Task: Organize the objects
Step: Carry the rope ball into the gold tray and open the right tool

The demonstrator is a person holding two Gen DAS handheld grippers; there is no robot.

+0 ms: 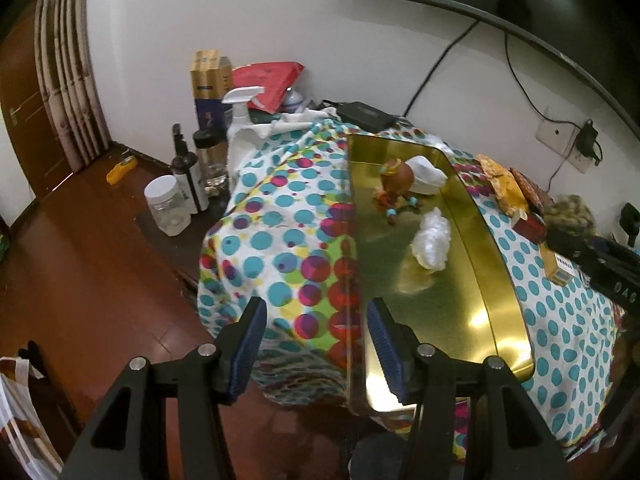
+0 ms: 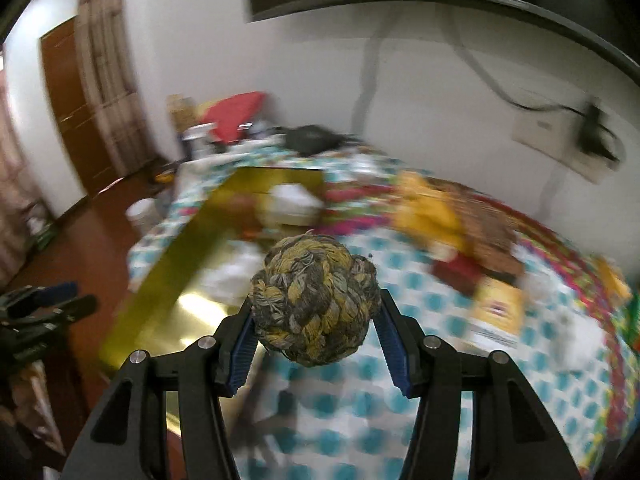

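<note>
bare tray [image 1: 448, 300] floor near end, figurine [image 1: 396, 178], wads [image 1: 432, 240] crowd far end

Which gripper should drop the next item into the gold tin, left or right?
Right. The right gripper already grips the rope ball just beside the gold tin. The left gripper is open and empty, straddling the tin's near wall.
</note>
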